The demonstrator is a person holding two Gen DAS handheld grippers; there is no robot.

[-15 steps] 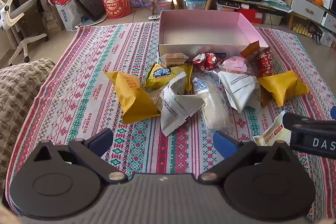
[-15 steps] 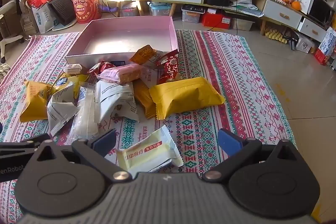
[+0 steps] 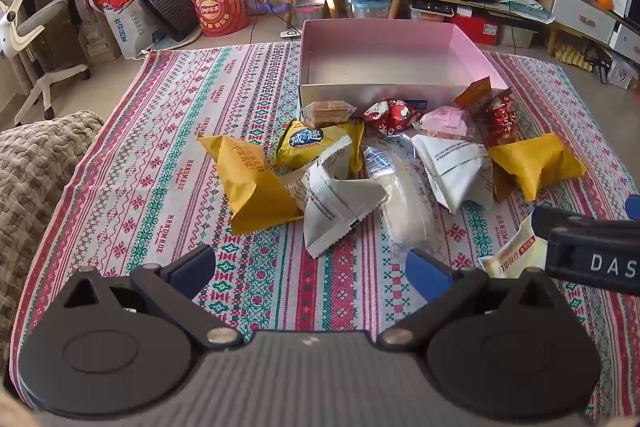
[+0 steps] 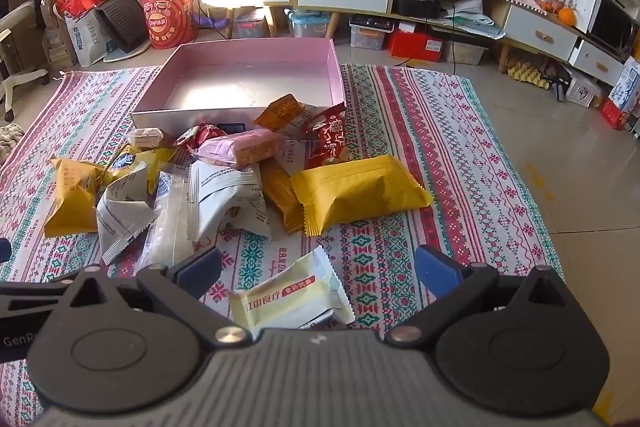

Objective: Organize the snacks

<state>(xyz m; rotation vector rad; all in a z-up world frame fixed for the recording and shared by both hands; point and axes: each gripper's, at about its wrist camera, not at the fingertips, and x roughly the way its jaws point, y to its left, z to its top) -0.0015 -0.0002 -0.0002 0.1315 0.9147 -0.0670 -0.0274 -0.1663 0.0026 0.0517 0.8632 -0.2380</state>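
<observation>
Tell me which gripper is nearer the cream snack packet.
Right. The right gripper hangs open just above the cream snack packet, jaws either side; the left gripper is off to the packet's left.

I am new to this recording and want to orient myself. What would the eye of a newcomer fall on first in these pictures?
First, the heap of snack packets on the patterned cloth, with bright yellow ones at both ends. Behind the heap stands an open pink box with nothing inside. Both grippers hang open above the cloth: the right gripper has a pale yellow packet lying between its fingers, and the left gripper has only cloth there.
</observation>
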